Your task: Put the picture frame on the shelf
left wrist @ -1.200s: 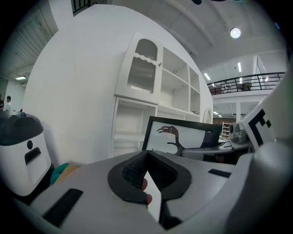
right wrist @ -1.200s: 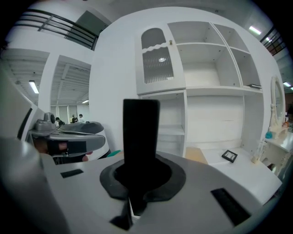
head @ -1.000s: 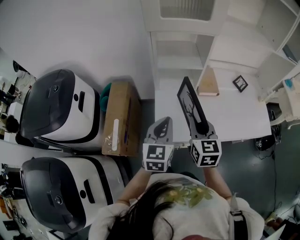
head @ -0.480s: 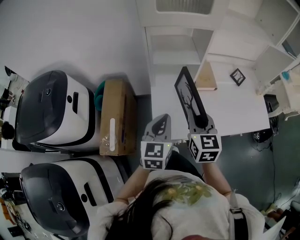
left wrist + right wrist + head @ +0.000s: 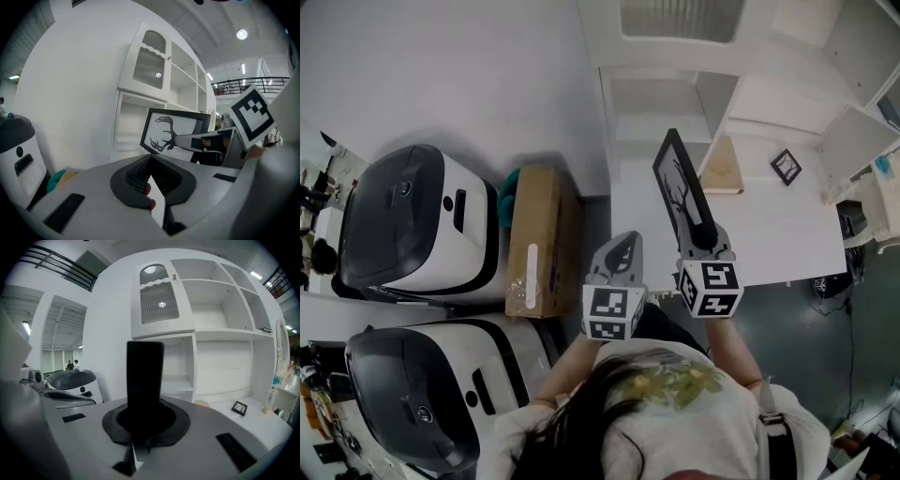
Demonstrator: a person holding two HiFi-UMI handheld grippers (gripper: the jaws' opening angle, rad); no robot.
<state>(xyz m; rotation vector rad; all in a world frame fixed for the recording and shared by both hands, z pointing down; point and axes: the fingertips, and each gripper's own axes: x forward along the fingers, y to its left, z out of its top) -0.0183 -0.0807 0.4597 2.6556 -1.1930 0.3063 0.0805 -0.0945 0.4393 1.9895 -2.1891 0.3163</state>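
Note:
The picture frame (image 5: 680,187), black-edged with a black antler drawing on white, stands upright in the air over the white table's (image 5: 769,225) near left part. My right gripper (image 5: 703,246) is shut on its lower edge. In the right gripper view the frame (image 5: 144,376) shows edge-on as a dark slab rising from the jaws (image 5: 144,420). Straight ahead stands the white shelf unit (image 5: 675,103), its open compartments (image 5: 225,333) beyond the frame. My left gripper (image 5: 621,253) hangs shut and empty to the frame's left. From it I see the frame's face (image 5: 174,133).
A small black frame (image 5: 785,167) and a wooden board (image 5: 724,166) lie on the table near the shelf. Left of the table a cardboard box (image 5: 542,239) stands on the floor, with a teal object (image 5: 508,187) behind it. Two black-and-white machines (image 5: 412,225) (image 5: 422,384) are further left.
My right gripper has carried the frame slightly forward, toward the shelf unit. The left gripper has barely moved.

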